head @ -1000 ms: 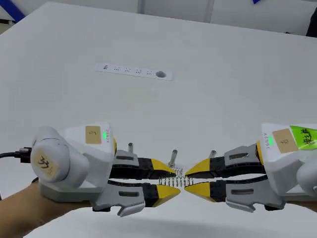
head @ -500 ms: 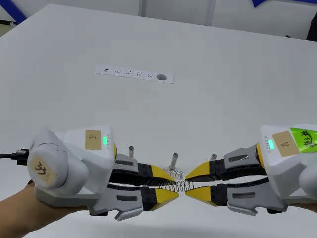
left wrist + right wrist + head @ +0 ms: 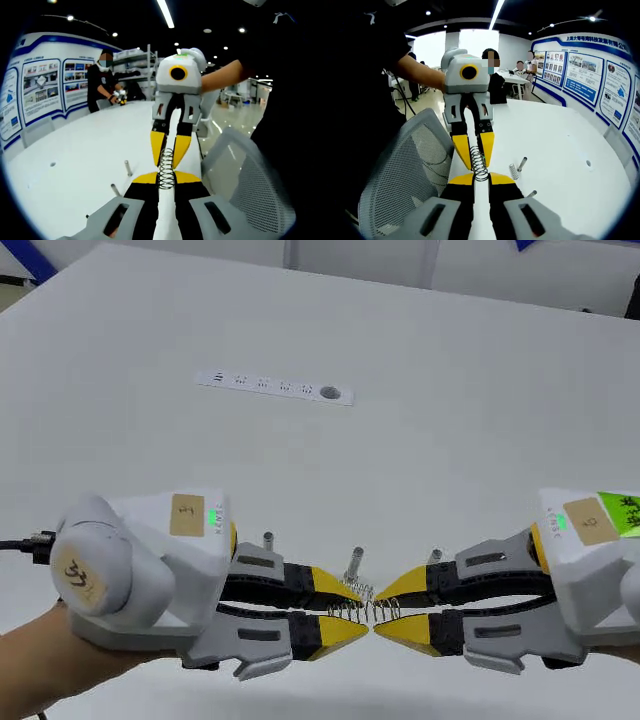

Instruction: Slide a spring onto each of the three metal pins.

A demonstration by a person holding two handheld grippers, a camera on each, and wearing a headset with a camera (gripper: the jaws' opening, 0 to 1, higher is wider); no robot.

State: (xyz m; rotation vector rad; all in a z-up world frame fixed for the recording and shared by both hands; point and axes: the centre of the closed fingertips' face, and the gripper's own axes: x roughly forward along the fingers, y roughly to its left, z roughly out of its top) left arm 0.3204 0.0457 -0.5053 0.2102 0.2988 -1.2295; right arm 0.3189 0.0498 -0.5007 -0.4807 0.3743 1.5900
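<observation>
The spring (image 3: 350, 611) hangs level between your two grippers, held off the table (image 3: 450, 420). Your left gripper (image 3: 364, 610) is clamped on one end and your right gripper (image 3: 375, 611) on the other. The yellow tips of the two point at each other, almost touching. No pin carries a spring. The middle pin (image 3: 357, 562) stands upright just beyond the meeting tips, with a second spring (image 3: 363, 588) lying on the table at its foot. The left pin (image 3: 267, 539) stands just beyond your left gripper's fingers, and the right pin (image 3: 434, 556) just beyond your right gripper's. A power strip (image 3: 273, 386) lies well beyond both grippers.
</observation>
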